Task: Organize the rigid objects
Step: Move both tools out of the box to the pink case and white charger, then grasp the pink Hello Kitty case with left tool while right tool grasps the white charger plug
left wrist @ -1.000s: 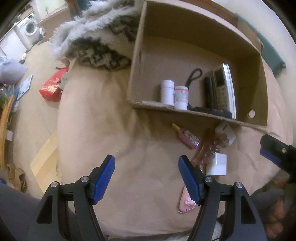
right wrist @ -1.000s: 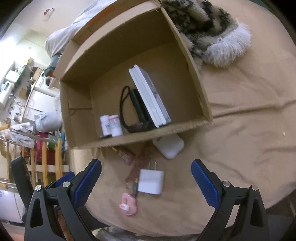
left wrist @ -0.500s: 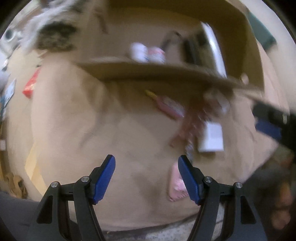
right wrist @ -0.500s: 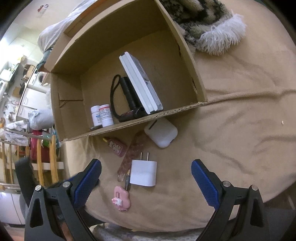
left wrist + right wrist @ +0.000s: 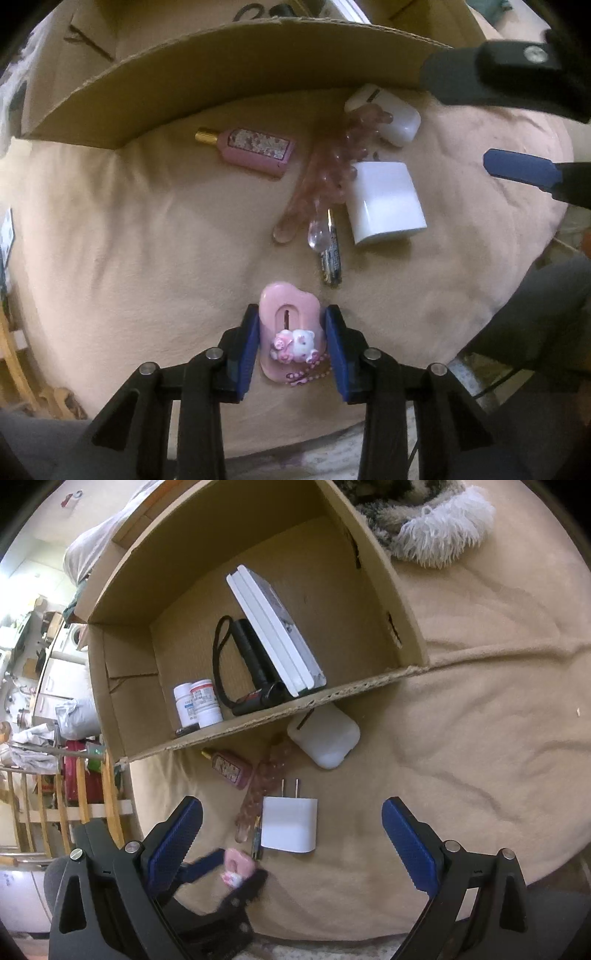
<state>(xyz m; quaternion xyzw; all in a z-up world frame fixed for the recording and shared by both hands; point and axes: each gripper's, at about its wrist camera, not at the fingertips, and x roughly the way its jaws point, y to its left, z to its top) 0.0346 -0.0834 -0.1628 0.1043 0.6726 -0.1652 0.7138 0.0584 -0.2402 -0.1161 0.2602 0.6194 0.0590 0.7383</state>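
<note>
My left gripper (image 5: 290, 341) is shut on a pink toy case with a small kitty figure (image 5: 289, 328), low on the tan blanket; it also shows blurred in the right wrist view (image 5: 236, 866). Beyond it lie a battery (image 5: 331, 258), a white charger plug (image 5: 384, 201), a pink hair clip (image 5: 321, 173), a pink perfume bottle (image 5: 255, 149) and a white earbud case (image 5: 391, 114). My right gripper (image 5: 291, 843) is open and empty, above the charger plug (image 5: 290, 823). The cardboard box (image 5: 373, 686) holds two pill bottles (image 5: 199, 703), a black flashlight (image 5: 255, 661) and a white device (image 5: 275, 627).
A fluffy patterned throw (image 5: 432, 528) lies behind the box on the right. The blanket's edge drops off at the front and left, where wooden furniture (image 5: 74, 797) and floor clutter stand. My right gripper's fingers (image 5: 524, 170) show at the right of the left wrist view.
My left gripper has moved forward and down to the pink toy case and closed on it. My right gripper has come a little closer to the charger plug, still open.
</note>
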